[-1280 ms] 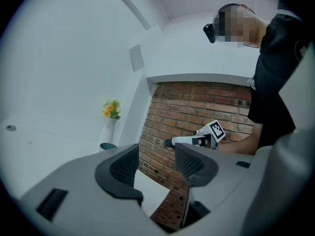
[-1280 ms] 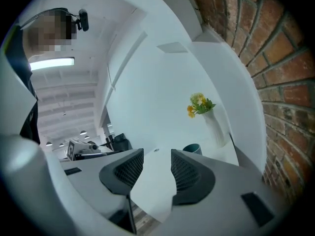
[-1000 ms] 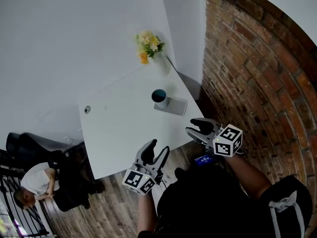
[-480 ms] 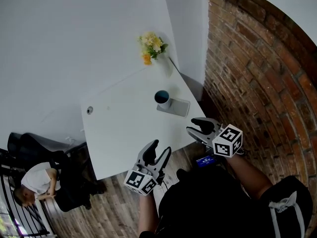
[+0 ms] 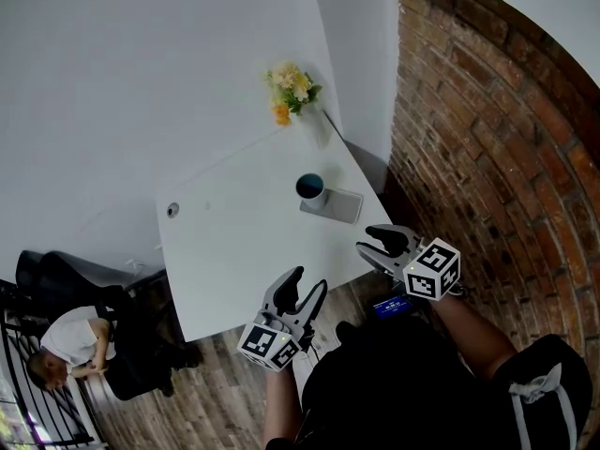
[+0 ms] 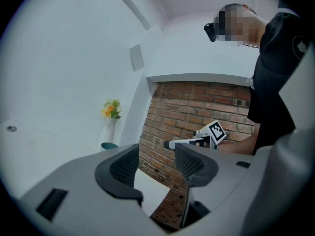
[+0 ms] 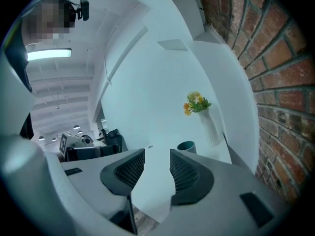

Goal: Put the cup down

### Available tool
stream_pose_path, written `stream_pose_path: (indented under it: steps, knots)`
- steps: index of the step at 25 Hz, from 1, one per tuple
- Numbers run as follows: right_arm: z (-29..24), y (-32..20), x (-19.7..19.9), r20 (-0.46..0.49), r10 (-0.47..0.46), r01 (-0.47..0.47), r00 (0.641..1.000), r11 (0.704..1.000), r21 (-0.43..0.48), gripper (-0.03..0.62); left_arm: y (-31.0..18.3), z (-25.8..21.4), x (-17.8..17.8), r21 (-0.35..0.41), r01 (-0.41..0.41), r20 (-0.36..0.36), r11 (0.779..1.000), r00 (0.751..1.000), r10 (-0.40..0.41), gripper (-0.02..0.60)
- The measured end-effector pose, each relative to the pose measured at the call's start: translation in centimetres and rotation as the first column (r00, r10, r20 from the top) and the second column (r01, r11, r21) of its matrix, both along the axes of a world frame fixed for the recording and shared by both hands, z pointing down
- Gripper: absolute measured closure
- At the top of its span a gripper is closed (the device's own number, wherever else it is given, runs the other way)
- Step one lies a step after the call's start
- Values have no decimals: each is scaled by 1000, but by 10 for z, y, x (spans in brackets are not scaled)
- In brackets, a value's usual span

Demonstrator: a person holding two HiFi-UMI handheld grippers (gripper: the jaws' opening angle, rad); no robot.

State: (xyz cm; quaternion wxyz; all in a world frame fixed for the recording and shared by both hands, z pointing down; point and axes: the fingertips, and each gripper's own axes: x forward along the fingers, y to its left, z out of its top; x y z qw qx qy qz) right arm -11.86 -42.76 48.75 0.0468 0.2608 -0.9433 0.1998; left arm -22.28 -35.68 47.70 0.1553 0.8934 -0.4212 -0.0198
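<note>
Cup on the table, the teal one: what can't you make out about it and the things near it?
- Teal cup: contents unseen; tiny in the head view, its lower part behind the jaws in both gripper views.
- Grey flat thing at the cup: too small in the head view to name, or to tell whether the cup rests on it.
- Round spot on the white table: too small to identify.
</note>
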Motion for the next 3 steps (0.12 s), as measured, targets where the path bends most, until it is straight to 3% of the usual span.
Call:
stream_pose_path:
  steps: [3]
  knots:
    - [3,-2,5,-9,10,-10,1000,1000,-4,424,-1,0,2,-1,-3,-1,1000,1000,3,347]
